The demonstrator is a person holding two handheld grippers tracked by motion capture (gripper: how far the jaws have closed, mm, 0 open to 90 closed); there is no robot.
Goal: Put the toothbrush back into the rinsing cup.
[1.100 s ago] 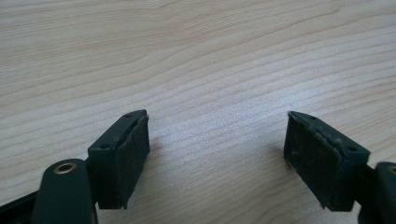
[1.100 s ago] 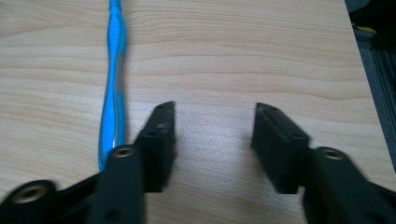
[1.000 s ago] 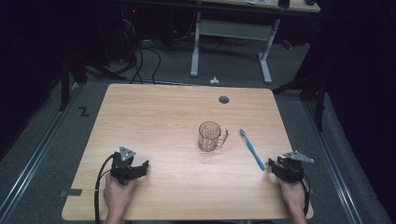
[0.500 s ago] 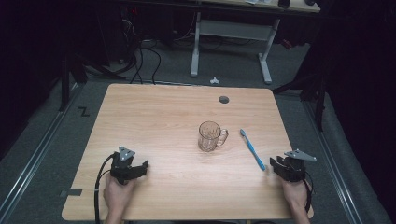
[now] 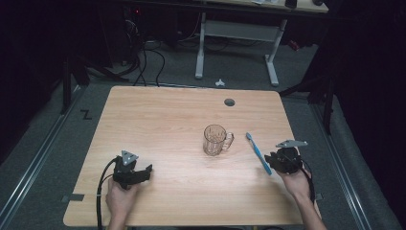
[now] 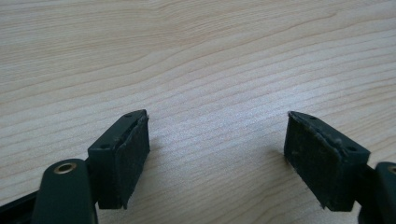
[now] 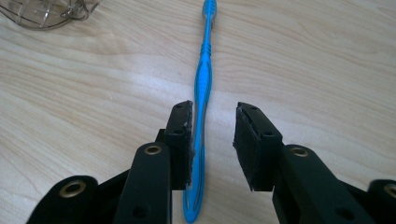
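Right gripper [image 7: 212, 140] closing around the toothbrush [image 7: 203, 84]

Brush lies right of the mug [image 5: 215, 140]; jaws have been closing, pads seemingly not yet pressing. Centre the handle before squeezing. Left gripper [image 6: 217, 154] stands open, empty.

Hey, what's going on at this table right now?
A person holds a gripper in each hand. The right gripper straddles the handle of a blue toothbrush lying flat on the wooden table; its jaws have just been closing but aren't clamped yet. A clear mug stands nearby. The left gripper rests open over bare wood.
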